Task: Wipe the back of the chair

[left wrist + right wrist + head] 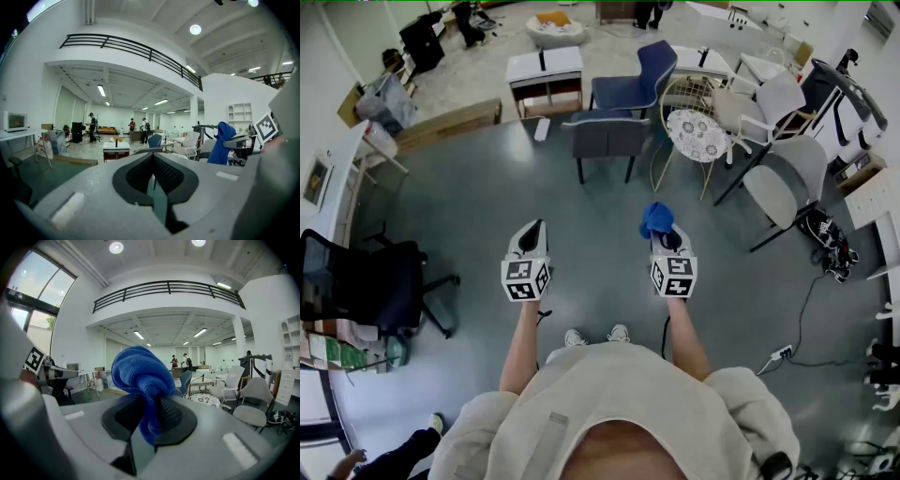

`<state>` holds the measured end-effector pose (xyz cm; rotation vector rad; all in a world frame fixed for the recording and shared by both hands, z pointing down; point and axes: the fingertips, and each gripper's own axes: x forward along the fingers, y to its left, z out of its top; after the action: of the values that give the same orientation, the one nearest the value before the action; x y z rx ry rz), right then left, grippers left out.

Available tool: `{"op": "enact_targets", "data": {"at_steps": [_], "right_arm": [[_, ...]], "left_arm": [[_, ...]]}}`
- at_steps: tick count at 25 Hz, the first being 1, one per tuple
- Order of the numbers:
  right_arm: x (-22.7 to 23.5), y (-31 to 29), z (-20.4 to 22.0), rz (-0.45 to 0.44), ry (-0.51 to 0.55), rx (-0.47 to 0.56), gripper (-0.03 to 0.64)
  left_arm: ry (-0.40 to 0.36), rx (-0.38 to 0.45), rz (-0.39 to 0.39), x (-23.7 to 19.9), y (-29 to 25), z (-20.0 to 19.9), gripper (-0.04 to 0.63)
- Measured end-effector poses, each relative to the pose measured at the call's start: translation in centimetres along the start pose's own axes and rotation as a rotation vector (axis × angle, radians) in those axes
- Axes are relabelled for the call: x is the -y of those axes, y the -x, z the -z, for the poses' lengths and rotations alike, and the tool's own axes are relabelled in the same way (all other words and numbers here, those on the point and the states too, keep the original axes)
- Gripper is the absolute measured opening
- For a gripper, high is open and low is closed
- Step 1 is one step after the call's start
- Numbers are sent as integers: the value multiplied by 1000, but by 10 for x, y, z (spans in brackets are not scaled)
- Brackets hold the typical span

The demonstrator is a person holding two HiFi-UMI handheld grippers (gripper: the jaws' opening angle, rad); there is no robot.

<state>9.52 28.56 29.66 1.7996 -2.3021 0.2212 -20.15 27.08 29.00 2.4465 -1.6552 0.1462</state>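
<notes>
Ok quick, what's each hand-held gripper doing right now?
Left hand-held gripper: closed, empty.
Right hand-held gripper: closed on the blue cloth.

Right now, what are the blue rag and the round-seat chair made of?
Blue rag: soft, matte, fuzzy pile, probably microfibre or terry; it bunches where the right claw pinches it. Round-seat chair: thin gold-toned wire frame, likely painted metal; patterned white seat looks like fabric.

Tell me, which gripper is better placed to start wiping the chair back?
Probably right: the right gripper clamps the blue cloth, while the left gripper is shut on nothing.
</notes>
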Motion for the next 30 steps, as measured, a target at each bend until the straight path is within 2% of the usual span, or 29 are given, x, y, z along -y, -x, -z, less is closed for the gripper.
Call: {"op": "enact_targets", "data": {"at_steps": [11, 26, 30], "right_arm": [[22, 7, 14, -18, -16, -9, 74], [60, 5, 25, -94, -8, -9, 74], [63, -5, 27, -105, -9, -14, 74]], "left_arm": [[-3, -17, -4, 25, -8, 9, 3], [-6, -53, -33, 75, -24, 24, 3], [-9, -55, -35, 74, -35, 25, 3]]}}
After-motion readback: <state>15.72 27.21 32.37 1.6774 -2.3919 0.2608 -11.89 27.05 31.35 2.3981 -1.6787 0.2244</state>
